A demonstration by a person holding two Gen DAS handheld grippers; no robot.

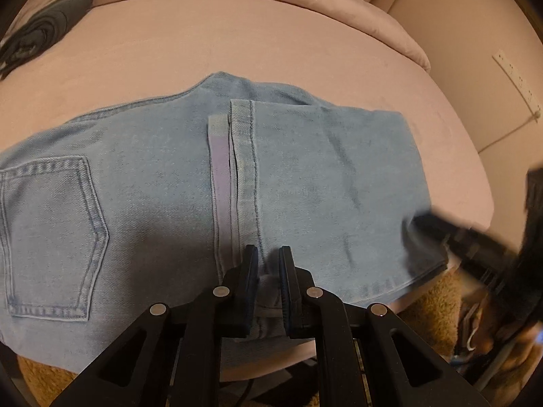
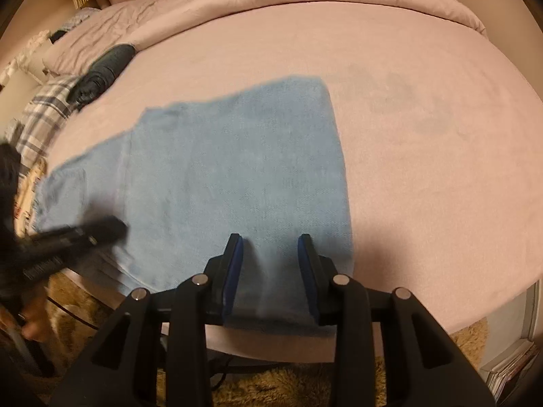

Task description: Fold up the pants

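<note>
Light blue jeans (image 1: 163, 196) lie folded on a pink bed; a back pocket (image 1: 51, 237) shows at the left and the leg hems (image 1: 237, 156) lie across the middle. My left gripper (image 1: 268, 254) sits over the near edge of the jeans, jaws a little apart with a bunch of denim between them. My right gripper (image 2: 271, 240) is open over the near right edge of the jeans (image 2: 237, 169), denim between its blue pads (image 2: 234, 268) without being pinched. Each gripper shows blurred in the other view: the right one (image 1: 475, 237), the left one (image 2: 68, 237).
The pink bed sheet (image 2: 407, 118) spreads beyond the jeans. A rolled dark garment (image 2: 101, 71) and a plaid cloth (image 2: 44, 112) lie at the far left by the pillows. A tan shaggy rug (image 2: 288, 386) lies below the bed edge.
</note>
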